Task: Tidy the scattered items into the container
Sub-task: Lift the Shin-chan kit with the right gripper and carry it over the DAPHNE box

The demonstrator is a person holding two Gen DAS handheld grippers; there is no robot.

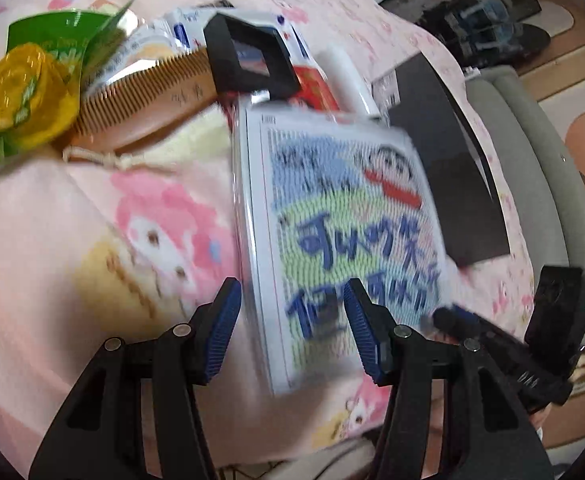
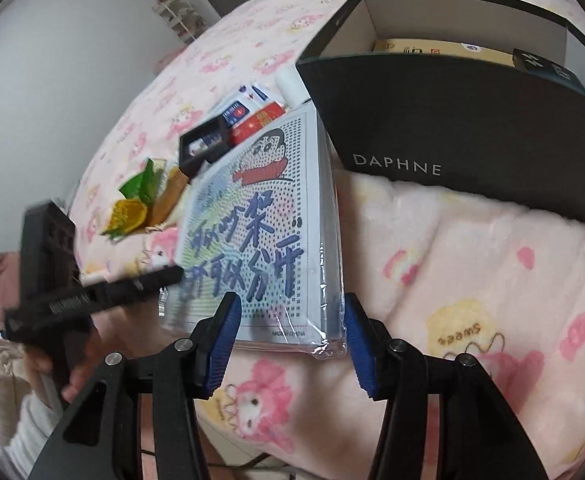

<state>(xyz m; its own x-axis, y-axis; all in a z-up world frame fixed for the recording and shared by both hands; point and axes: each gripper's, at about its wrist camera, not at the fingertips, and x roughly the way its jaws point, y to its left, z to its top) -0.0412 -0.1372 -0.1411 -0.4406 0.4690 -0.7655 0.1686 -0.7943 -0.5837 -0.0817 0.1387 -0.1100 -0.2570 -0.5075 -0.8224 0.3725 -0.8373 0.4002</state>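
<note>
Kit: the wrapped craft kit (image 2: 260, 236) looks flat, stiff, light, with slippery film.
Hold: take its 6 o'clock edge.
Grippers: your left gripper (image 1: 292, 328) and right gripper (image 2: 292, 340) gape wide, empty.
Box: the black box (image 2: 444, 128) sits at 1 o'clock.

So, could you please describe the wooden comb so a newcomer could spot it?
On the pink cartoon blanket, look left of the big cartoon picture board. The wooden comb lies beside a yellow-green snack packet, the only tan, fine-toothed item there.
</note>
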